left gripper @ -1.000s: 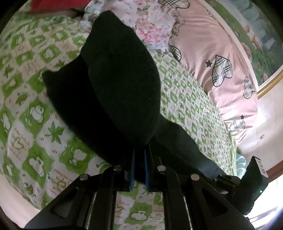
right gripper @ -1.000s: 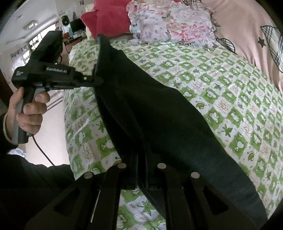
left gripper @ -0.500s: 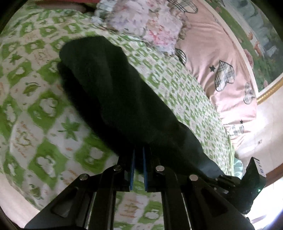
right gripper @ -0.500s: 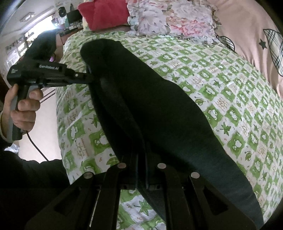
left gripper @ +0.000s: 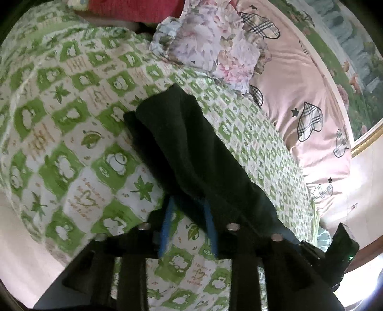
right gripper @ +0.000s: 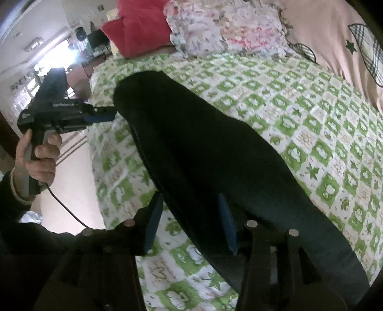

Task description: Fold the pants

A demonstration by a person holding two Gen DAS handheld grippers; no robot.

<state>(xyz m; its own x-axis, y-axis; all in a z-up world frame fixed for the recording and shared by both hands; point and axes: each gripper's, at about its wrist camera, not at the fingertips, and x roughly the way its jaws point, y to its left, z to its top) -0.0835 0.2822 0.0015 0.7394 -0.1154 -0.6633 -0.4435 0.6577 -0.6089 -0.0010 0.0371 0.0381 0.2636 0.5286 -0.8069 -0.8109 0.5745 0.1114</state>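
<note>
In the left wrist view the dark pants (left gripper: 191,153) lie as a long folded strip running from the frame's centre down to the lower right, on a bedsheet (left gripper: 71,148) printed with green and white squares, leaves and hearts; the fabric is so dark that seams and folds are hard to make out. The left gripper (left gripper: 188,229) fills the bottom, its blue-padded jaws opening with a clear gap, and the pants' near edge sits just above and between them, pads not pressing. A floral ruffled pillow (left gripper: 215,47) and a pink quilt (left gripper: 299,100) with plaid hearts curve along the upper right; a red cushion (left gripper: 134,9) is cut off at the top. In the right wrist view the pants (right gripper: 215,155) stretch diagonally from upper left to lower right. The right gripper (right gripper: 189,222) at the bottom also has jaws opening, straddling the pants' edge loosely. At left a hand (right gripper: 40,155) holds the left gripper (right gripper: 103,116) by its pistol handle, tips just beside the pants' far end.
</note>
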